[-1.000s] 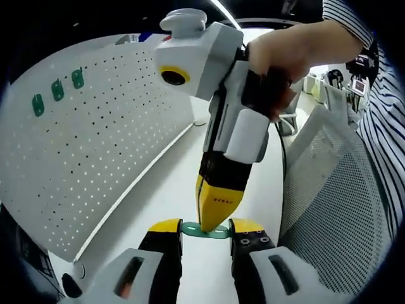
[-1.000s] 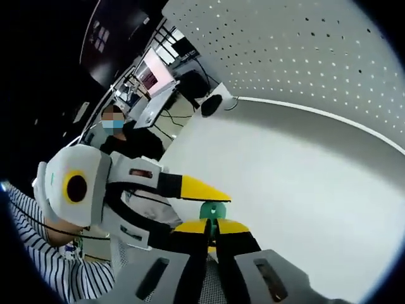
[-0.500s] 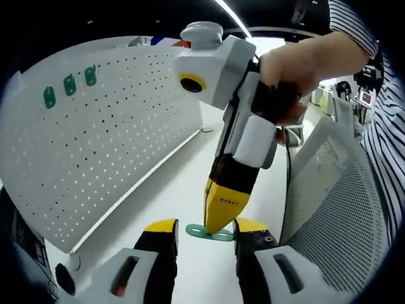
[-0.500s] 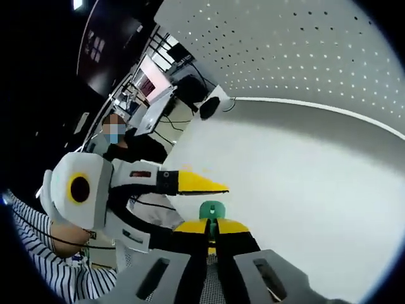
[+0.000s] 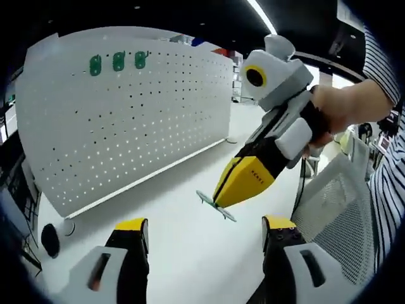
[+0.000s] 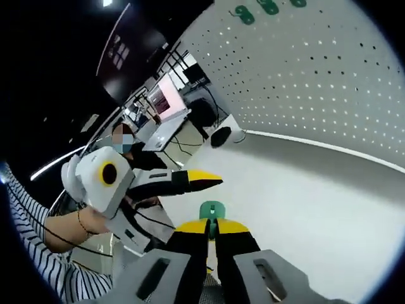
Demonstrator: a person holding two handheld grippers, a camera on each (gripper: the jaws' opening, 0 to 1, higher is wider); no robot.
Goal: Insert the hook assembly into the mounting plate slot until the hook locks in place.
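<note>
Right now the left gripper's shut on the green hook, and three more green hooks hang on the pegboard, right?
Wrong gripper. The right gripper is shut on the green hook; the left gripper is open, per the left gripper view. Three green hooks do hang on the pegboard.

Bright, even overhead strip lighting (image 5: 261,14); soft shadows; strong fisheye bending at edges; white pegboard (image 5: 126,126) mildly glaring; focus sharp.

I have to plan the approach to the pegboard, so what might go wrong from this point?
The right gripper pinches the green hook only by its thin edge, so it may twist or slip when pushed into the pegboard. The left gripper is open and holds nothing, so nothing supports the hook. The three green hooks sit at the board's top; the fisheye views may make aiming at the small holes hard.
</note>
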